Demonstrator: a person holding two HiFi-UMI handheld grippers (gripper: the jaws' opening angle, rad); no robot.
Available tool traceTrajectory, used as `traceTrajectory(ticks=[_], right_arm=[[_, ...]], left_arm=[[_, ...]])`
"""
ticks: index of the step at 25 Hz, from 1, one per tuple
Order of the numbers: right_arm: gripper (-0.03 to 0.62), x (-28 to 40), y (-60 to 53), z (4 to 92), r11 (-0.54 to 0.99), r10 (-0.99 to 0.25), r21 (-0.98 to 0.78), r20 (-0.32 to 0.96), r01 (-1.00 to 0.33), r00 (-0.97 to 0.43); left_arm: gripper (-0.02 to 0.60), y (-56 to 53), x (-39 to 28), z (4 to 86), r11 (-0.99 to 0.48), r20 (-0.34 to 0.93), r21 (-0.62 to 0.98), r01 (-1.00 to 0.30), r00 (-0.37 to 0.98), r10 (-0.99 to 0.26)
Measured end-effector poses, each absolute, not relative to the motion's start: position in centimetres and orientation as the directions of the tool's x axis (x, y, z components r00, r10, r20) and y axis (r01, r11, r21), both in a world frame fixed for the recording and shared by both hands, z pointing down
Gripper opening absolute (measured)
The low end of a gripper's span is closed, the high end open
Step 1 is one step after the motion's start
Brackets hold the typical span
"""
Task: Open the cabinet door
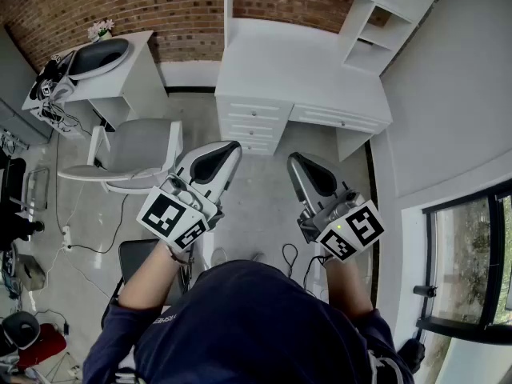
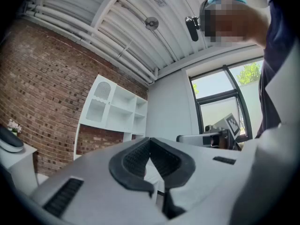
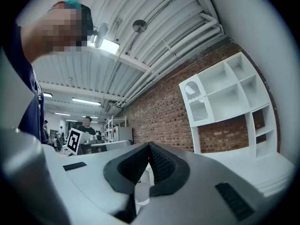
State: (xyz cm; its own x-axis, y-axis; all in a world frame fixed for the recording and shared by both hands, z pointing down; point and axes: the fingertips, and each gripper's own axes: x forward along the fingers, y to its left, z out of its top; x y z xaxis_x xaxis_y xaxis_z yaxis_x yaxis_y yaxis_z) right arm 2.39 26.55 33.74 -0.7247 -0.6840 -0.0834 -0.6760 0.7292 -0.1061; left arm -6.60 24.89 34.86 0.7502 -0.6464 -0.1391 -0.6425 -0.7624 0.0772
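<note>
**Brick-walled room: cabinet door shut, approach not yet begun**

Brick wall [image 1: 160, 6] backs a white desk [image 1: 280, 62]. A drawer stack [image 1: 254, 122] sits under the desk's near edge, and a white shelf unit [image 1: 384, 14] rises from the desk top at the upper right of the head view. A grey chair [image 1: 132, 146] stands on the floor [image 1: 264, 206] to the left of the desk.

**Task item.** The cabinet door [image 3: 194, 97] is judged to be the panel with an arched vent that closes the left column of the shelf unit. It appears shut. Its handle and hinge side are too small to confirm.

**Grippers.**
- The left gripper [image 2: 150, 140] has its jaws fully together with nothing between them.
- The right gripper [image 3: 150, 146] is likewise closed and empty.
- Both are held side by side and roughly level, out over the floor and well apart from the desk and the door.

**Step in hand (judgement).** This is the approach. Recommended practice:
- Pick one gripper and part its jaws before it reaches the panel.
- Set the jaws square across the handle, or across the free edge if there is no handle.
- Close firmly, then draw the door along its hinge arc rather than straight back.
- Keep the idle gripper out of the door's swing.

**Risk.** A shallow bite on a thin panel edge could slip.
</note>
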Motion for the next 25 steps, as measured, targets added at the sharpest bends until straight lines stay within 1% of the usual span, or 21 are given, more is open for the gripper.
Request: traceTrajectory(ticks=[7, 19, 25], right_arm=[[0.025, 4.4, 27.0, 34.1, 0.727, -0.686, -0.139, -0.095, -0.673, -0.721], [0.025, 11.5, 27.9, 35.4, 0.749, -0.659, -0.181, -0.105, -0.637, -0.745], [0.025, 13.9, 26.4, 36.0, 0.747, -0.66, -0.189, -0.104, -0.637, -0.744]], left_arm=[[0.008, 25.5, -5.2, 35.3, -0.753, -0.129, 0.079, -0.653, 0.742, -0.658], [0.008, 26.7, 0.9, 36.7, -0.725, -0.088, 0.071, -0.685, 0.72, -0.689], [0.008, 24.9, 2.1, 37.4, -0.709, -0.075, 0.082, -0.701, 0.705, -0.705]])
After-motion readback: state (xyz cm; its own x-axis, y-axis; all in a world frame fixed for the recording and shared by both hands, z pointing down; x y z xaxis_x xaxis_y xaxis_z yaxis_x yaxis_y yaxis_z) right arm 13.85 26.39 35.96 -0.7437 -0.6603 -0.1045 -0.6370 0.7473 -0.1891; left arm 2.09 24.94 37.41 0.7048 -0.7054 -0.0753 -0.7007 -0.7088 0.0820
